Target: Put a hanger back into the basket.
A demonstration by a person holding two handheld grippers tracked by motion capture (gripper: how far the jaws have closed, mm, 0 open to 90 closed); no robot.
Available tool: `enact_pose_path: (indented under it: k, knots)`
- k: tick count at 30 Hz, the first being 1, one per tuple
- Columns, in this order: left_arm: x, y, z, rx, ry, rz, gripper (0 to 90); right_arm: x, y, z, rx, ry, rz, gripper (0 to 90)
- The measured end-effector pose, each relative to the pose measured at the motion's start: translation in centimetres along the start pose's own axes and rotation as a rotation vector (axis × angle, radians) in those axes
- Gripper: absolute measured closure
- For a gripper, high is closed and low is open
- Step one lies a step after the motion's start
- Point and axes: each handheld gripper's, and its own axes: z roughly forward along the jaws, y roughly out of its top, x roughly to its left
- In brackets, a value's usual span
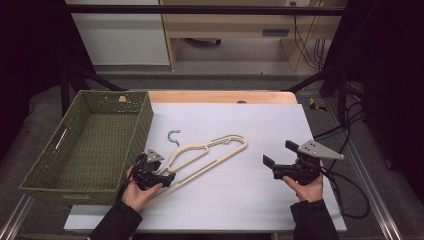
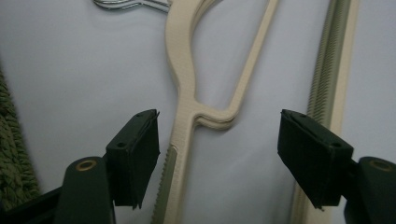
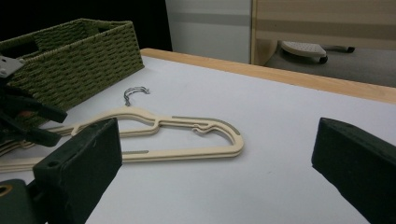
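A cream plastic hanger [image 1: 210, 150] with a metal hook [image 1: 173, 136] lies flat on the white sheet; in the right gripper view the hanger [image 3: 187, 123] looks like two stacked. My left gripper [image 1: 169, 178] is low over its left end, beside the basket. In the left gripper view my left gripper [image 2: 217, 154] is open. The hanger's shoulder arm [image 2: 184, 116] runs between the pads without touching either, and the ridged bottom bar [image 2: 327, 70] lies beyond the right jaw. My right gripper [image 1: 279, 153] is held to the right of the hanger, open wide with nothing in it [image 3: 215, 163].
A green woven basket [image 1: 45, 170] stands at the left of the table, close to my left hand. The white sheet [image 1: 260, 125] covers most of the wooden table top. Cables trail off the right edge [image 1: 345, 185].
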Motion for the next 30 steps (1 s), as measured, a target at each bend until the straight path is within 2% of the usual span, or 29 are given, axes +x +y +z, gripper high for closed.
enact_pose_path:
  k: [3, 12, 19, 22, 25, 26, 27, 30]
  knots:
    - [0.1, 0.0, 0.2, 0.008, 0.029, 0.019, 34.8, 0.0, 0.0, 0.1, 0.001, -0.002, 0.003, 2.1]
    - [0.3, -0.4, 1.2, 0.038, 0.034, 0.009, 48.4, 0.1, -0.1, 0.2, 0.003, -0.001, 0.006, 2.2]
    - [0.4, -0.4, 1.3, 0.038, 0.028, -0.008, 50.1, 0.1, -0.2, 0.3, 0.009, 0.0, 0.002, 2.4]
    - [0.3, -0.3, 1.2, 0.049, 0.022, -0.001, 51.9, 0.1, -0.2, 0.3, 0.009, 0.0, 0.003, 2.5]
    - [0.2, -0.2, 0.9, 0.06, 0.05, 0.005, 58.6, 0.1, -0.2, 0.3, 0.01, 0.001, 0.001, 2.5]
    - [0.2, -0.2, 0.8, 0.062, 0.065, 0.001, 64.6, 0.1, -0.2, 0.3, 0.01, 0.001, 0.002, 2.5]
    - [0.3, -0.2, 0.8, 0.064, 0.058, -0.013, 69.4, 0.1, -0.2, 0.4, 0.01, 0.001, 0.002, 2.5]
    - [0.3, -0.2, 0.7, 0.071, 0.072, -0.012, 75.3, 0.1, -0.2, 0.4, 0.013, 0.005, 0.001, 2.5]
